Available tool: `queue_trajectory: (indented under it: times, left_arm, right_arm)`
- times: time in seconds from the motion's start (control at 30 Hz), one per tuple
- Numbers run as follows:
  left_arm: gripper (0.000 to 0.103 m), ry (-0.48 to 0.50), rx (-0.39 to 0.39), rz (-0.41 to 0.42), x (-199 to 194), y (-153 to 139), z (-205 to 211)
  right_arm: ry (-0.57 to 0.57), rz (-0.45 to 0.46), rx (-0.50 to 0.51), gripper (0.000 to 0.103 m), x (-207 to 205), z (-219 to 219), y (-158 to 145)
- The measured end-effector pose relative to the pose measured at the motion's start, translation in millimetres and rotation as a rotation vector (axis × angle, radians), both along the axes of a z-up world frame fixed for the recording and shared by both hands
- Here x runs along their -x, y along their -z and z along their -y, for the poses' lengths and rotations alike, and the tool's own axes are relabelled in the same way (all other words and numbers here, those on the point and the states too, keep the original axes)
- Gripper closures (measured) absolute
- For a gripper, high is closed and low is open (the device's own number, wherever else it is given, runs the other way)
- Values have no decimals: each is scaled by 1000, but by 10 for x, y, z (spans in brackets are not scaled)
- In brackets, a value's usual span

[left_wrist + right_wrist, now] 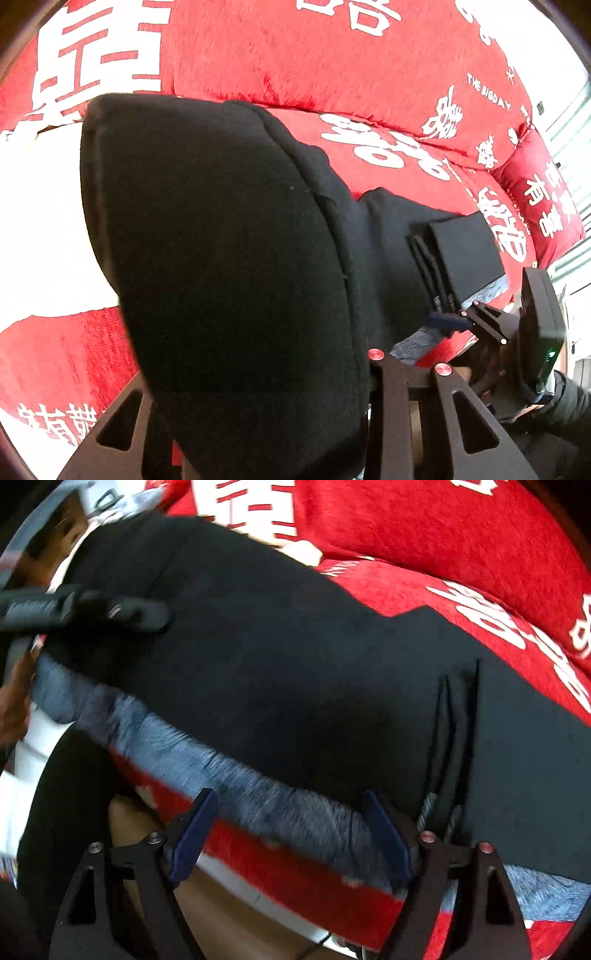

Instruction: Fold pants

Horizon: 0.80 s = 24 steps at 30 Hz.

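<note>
Black pants (280, 672) with a grey fleecy lining (258, 797) lie across a red sofa. In the left wrist view a thick fold of the pants (229, 258) is draped over my left gripper and hides its fingertips. My right gripper (291, 834) is open, its blue fingertips (192, 834) set on either side of the grey lined edge. It also shows in the left wrist view (469, 325) at the pants' near edge. The left gripper's body (74, 609) shows at the upper left of the right wrist view, against the black cloth.
The red sofa cover (332, 66) with white characters spans seat and backrest. A red armrest (543, 206) is at the right. A white patch (40, 221) lies left of the pants. The sofa's front edge (280, 908) and brown floor (221, 923) are below my right gripper.
</note>
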<state>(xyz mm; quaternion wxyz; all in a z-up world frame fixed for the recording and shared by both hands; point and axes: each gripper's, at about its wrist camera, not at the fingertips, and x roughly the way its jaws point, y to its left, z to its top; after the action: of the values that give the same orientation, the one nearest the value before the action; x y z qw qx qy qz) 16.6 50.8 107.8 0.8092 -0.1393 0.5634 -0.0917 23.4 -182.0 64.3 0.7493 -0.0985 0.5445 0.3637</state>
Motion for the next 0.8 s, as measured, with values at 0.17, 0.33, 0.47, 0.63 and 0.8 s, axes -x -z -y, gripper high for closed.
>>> queue_trajectory:
  times: [0.17, 0.33, 0.47, 0.63, 0.8]
  left_arm:
    - [67, -1, -31, -3, -39, -149, 136]
    - [67, -17, -47, -13, -51, -216, 243]
    - [67, -13, -48, -11, -55, -267, 339]
    - [67, -4, -50, -5, -96, -391, 494]
    - [67, 14, -64, 4, -161, -490, 700]
  right_arm:
    - [223, 222, 71, 19, -344, 72, -234]
    - [281, 281, 264, 19, -584, -11, -7]
    - [220, 360, 362, 13, -443, -134, 247]
    - [270, 300, 306, 12, -483, -22, 99]
    - [219, 266, 290, 11, -286, 9, 153]
